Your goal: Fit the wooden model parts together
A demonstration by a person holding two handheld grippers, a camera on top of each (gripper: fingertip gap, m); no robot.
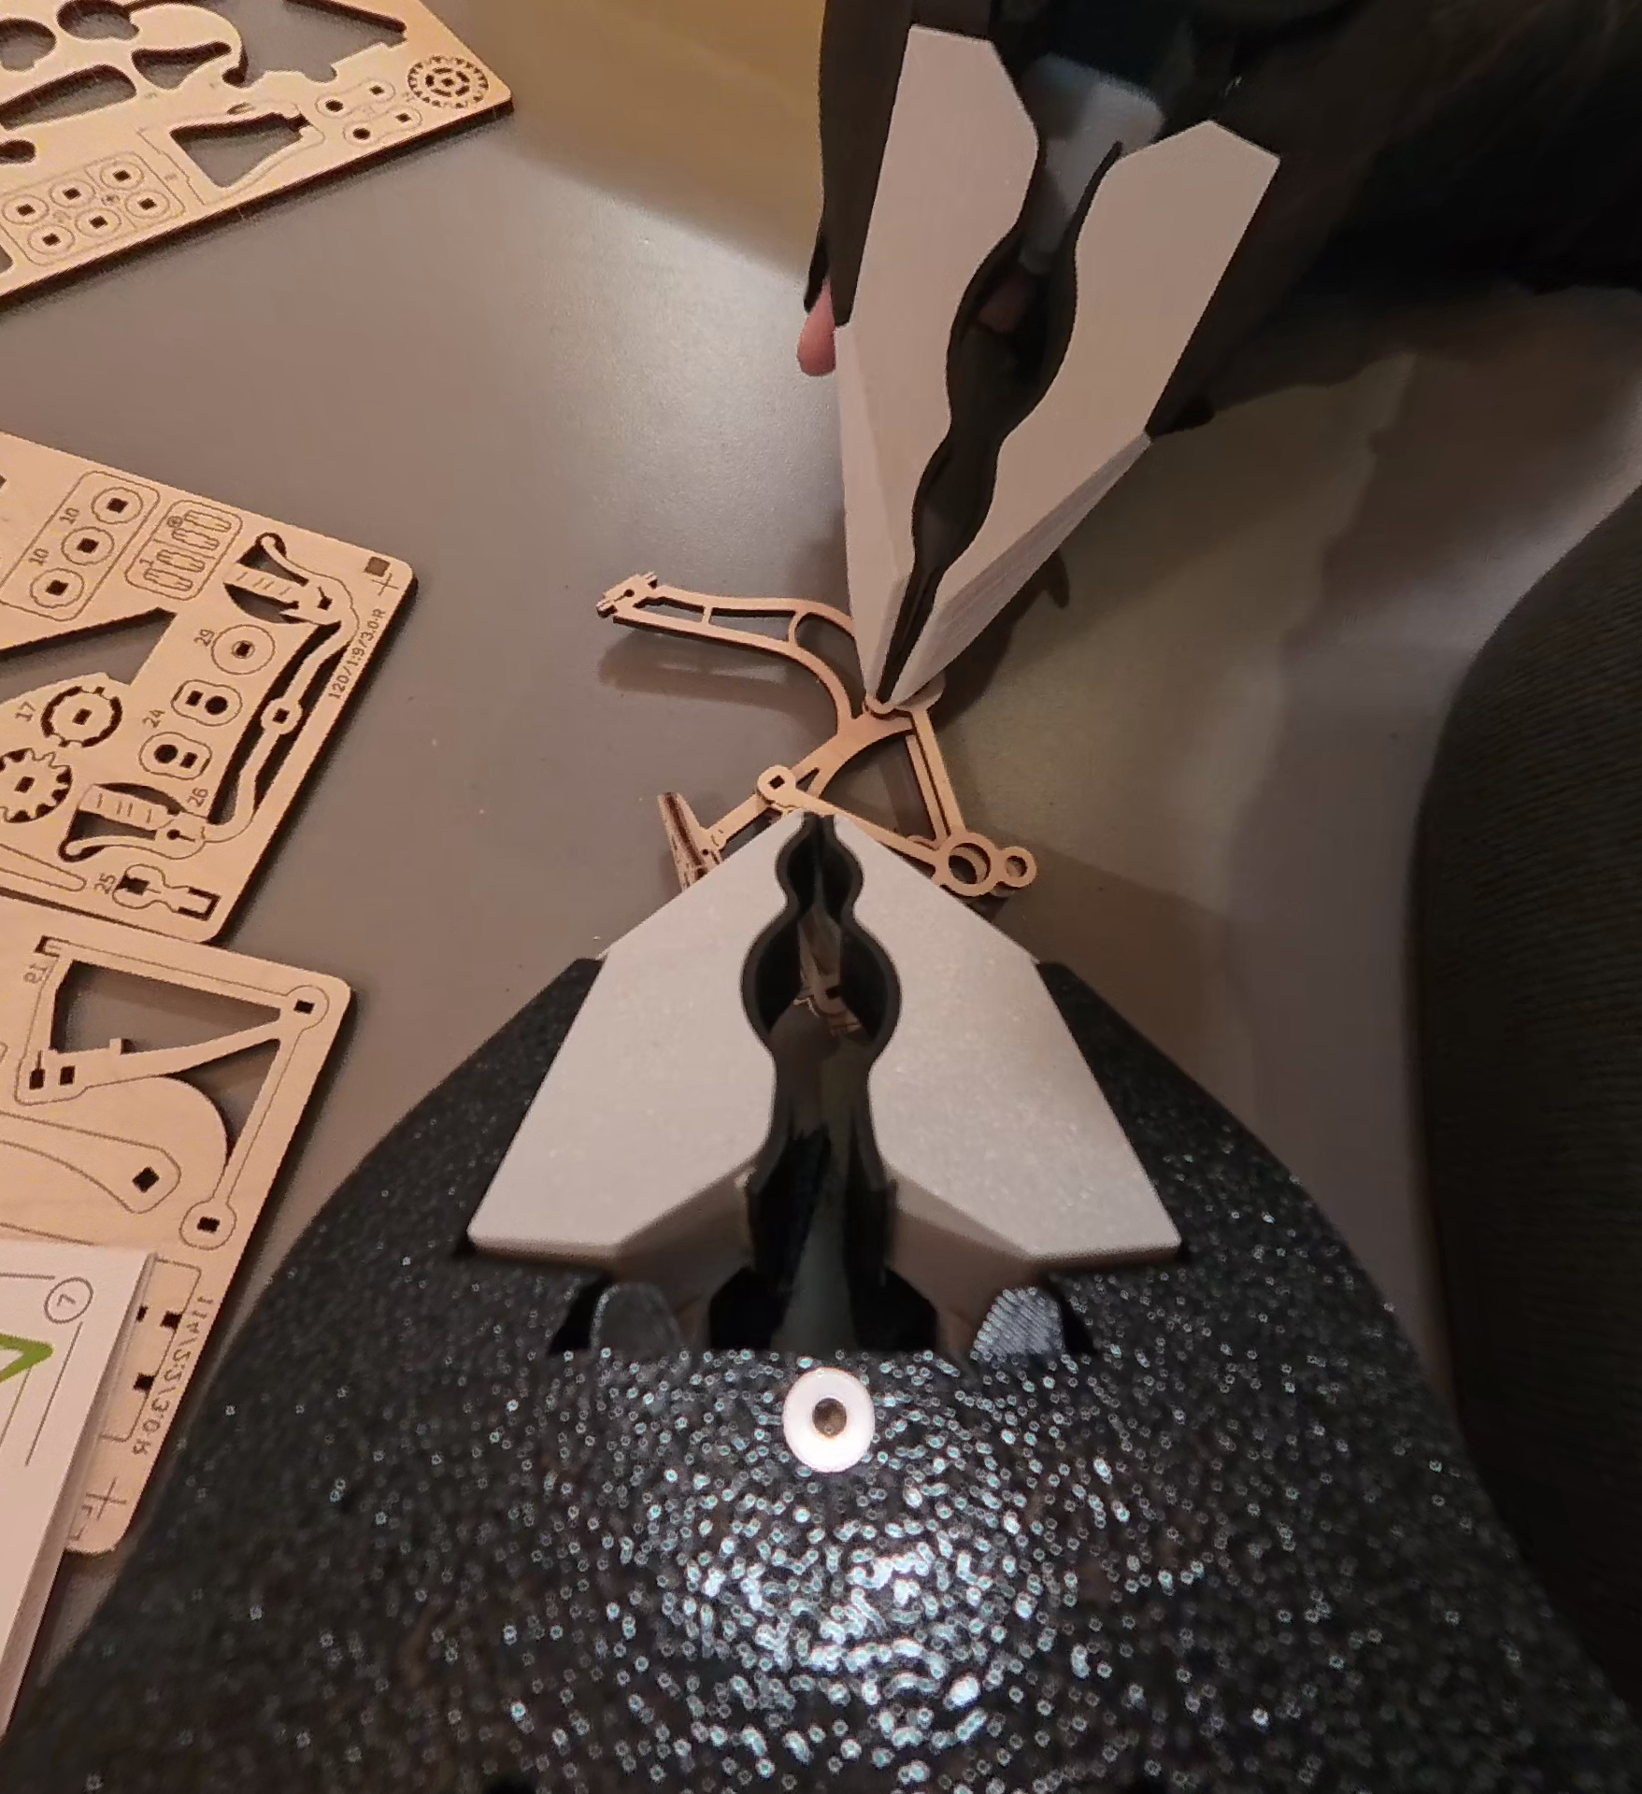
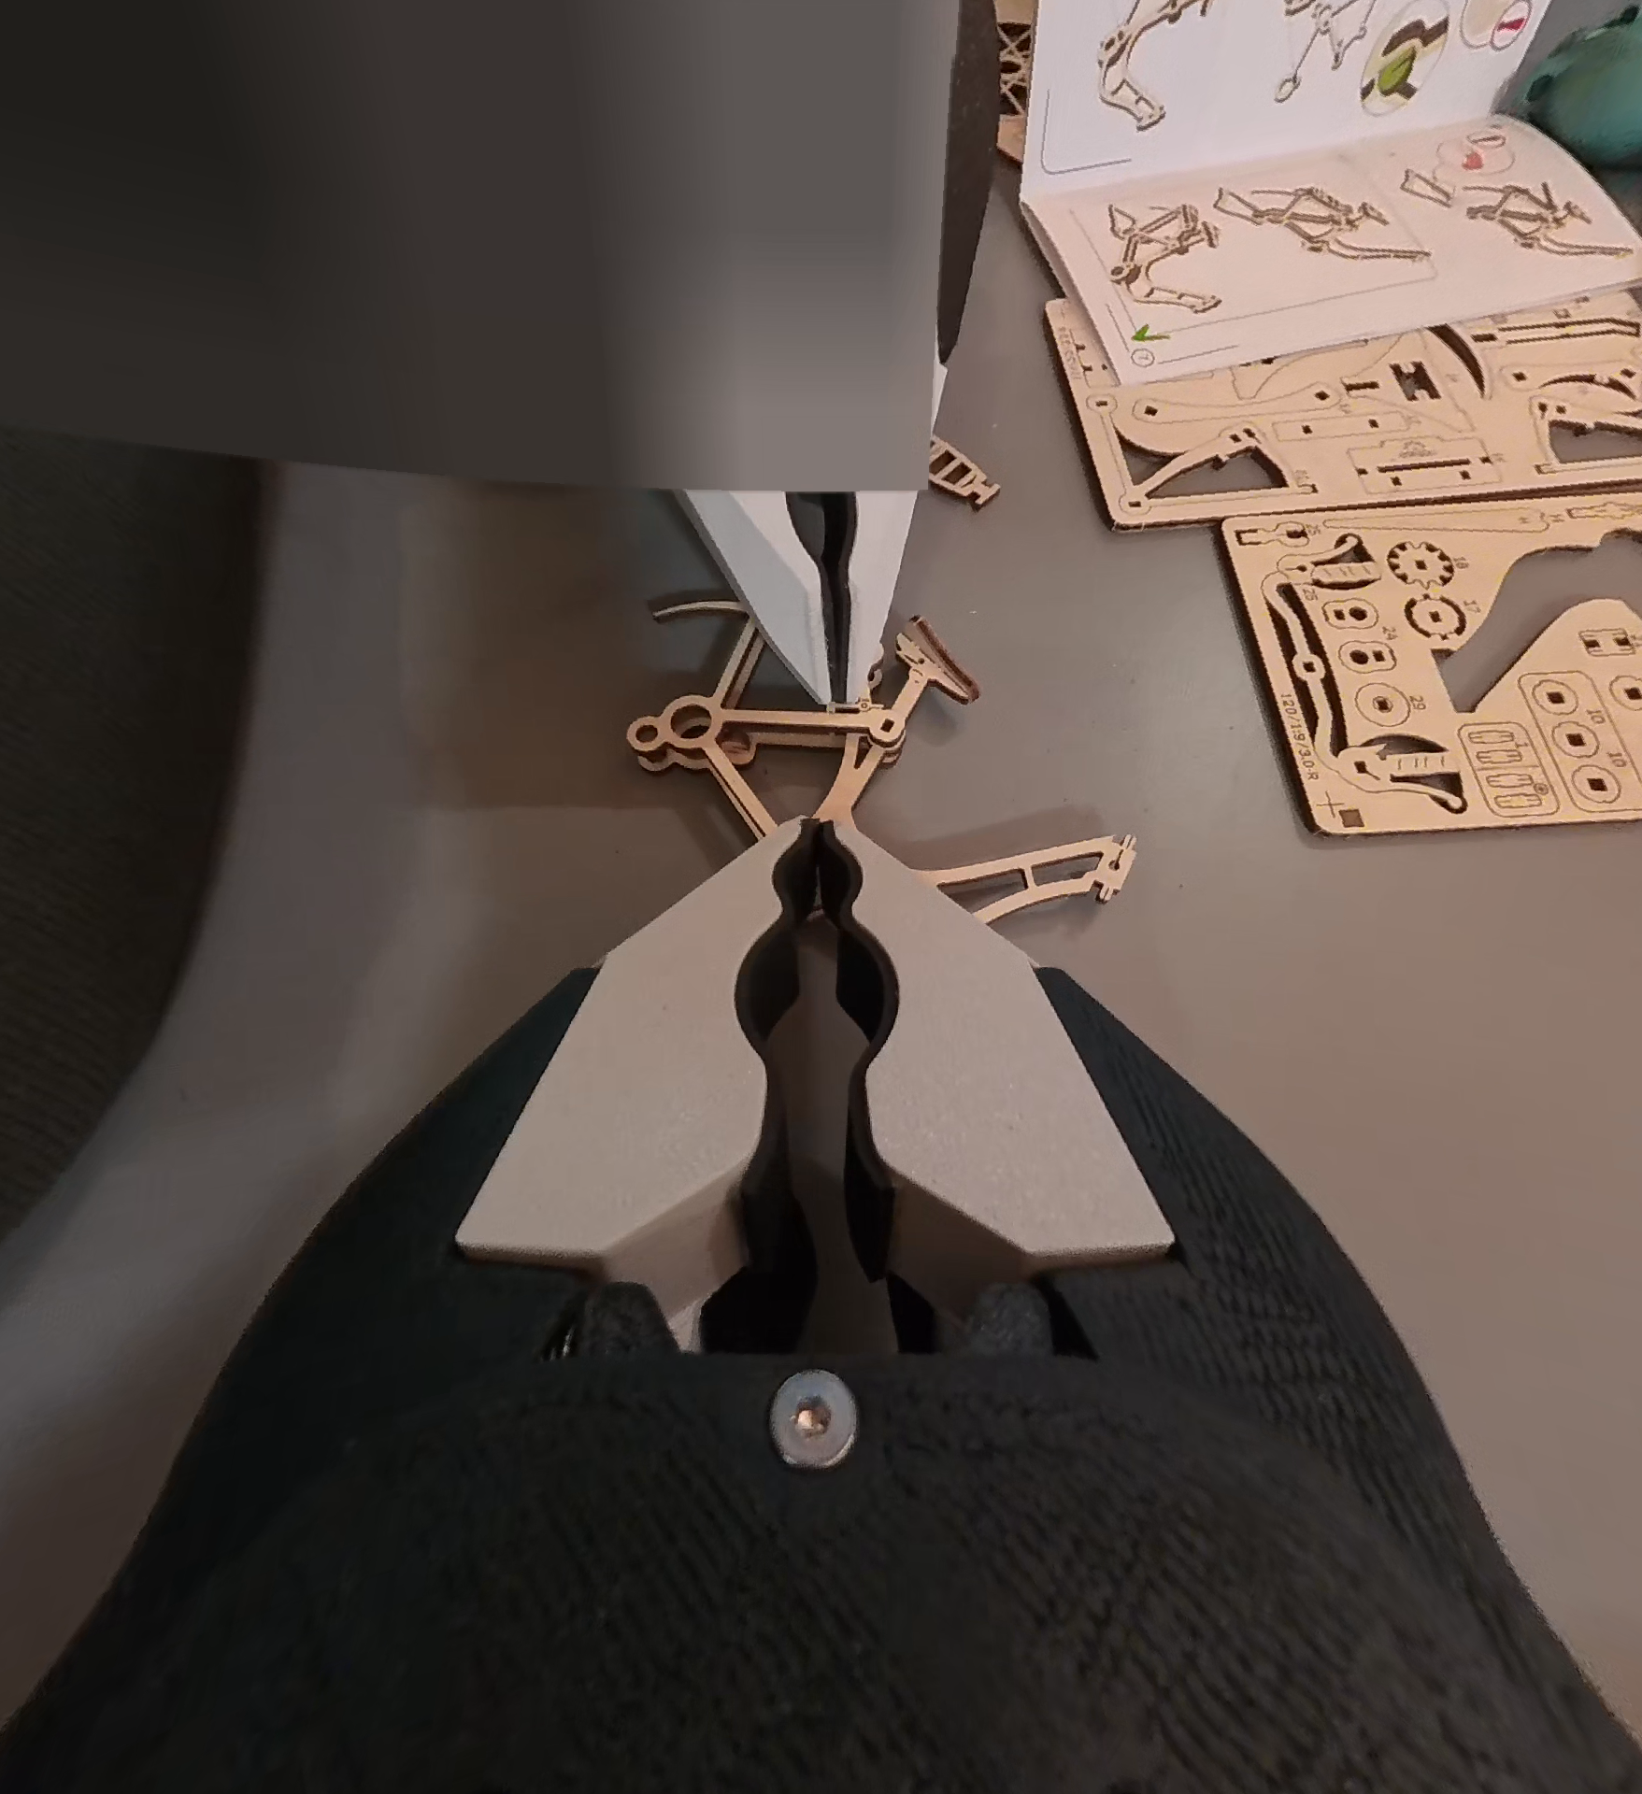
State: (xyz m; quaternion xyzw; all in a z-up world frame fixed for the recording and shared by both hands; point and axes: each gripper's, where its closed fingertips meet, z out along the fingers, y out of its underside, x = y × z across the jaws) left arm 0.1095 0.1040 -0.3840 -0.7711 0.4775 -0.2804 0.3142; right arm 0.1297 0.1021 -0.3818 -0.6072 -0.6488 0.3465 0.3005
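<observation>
A flat wooden frame of thin struts (image 1: 967, 864) lies on the grey table (image 1: 506, 437), with a curved forked arm (image 1: 700, 612) reaching left. My left gripper (image 1: 821, 825) is shut, its tips pinching a strut at the near side of the frame; a bit of wood shows between the fingers. My right gripper (image 1: 885, 694) comes down from above, held by a gloved hand, and is shut on the frame's middle joint. In the right wrist view the right gripper (image 2: 817, 830) pinches where the struts (image 2: 686, 723) meet, and the left gripper (image 2: 841, 699) grips the cross bar beyond.
Several plywood part sheets (image 1: 215, 680) lie to the left, also in the right wrist view (image 2: 1525, 680). An instruction booklet (image 2: 1331, 243) rests on them, with a teal object (image 2: 1613, 78) behind. A dark fabric seat (image 1: 1574, 874) borders the table edge. Less than 4 cm separates the two grippers' tips. The teal object (image 2: 1613, 78) lies around 30 centimetres away from my left fingertips.
</observation>
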